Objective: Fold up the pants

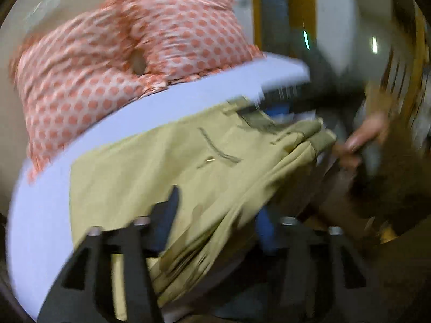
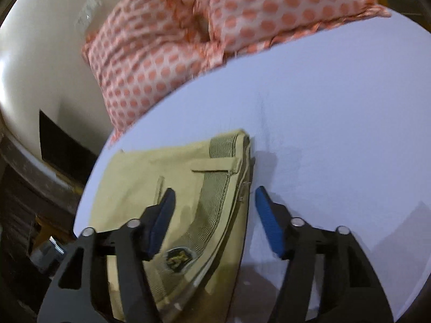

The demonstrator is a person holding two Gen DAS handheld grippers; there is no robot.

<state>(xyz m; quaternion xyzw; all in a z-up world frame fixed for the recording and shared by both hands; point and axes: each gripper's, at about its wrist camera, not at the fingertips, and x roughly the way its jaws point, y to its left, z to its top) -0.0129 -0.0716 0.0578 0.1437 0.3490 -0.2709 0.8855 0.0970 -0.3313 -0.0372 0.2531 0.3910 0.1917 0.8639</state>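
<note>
The khaki pants [image 1: 167, 167] lie folded on the pale lavender bed sheet [image 1: 40, 215], pocket side up. My left gripper [image 1: 218, 212] is spread wide over their near edge; the fabric bunches up between its fingers, and the right finger is partly hidden by cloth. In the right wrist view the pants [image 2: 150, 177] show their striped waistband lining and a round label. My right gripper [image 2: 212, 196] is open, straddling the waistband edge, with its blue-padded fingers [image 2: 269, 223] apart and nothing clamped.
An orange polka-dot pillow [image 1: 113, 62] lies at the back of the bed and also shows in the right wrist view [image 2: 215, 27]. A person's hand [image 1: 361, 140] is at the right past the pants. The bed's edge and dark floor [image 2: 32, 188] are on the left.
</note>
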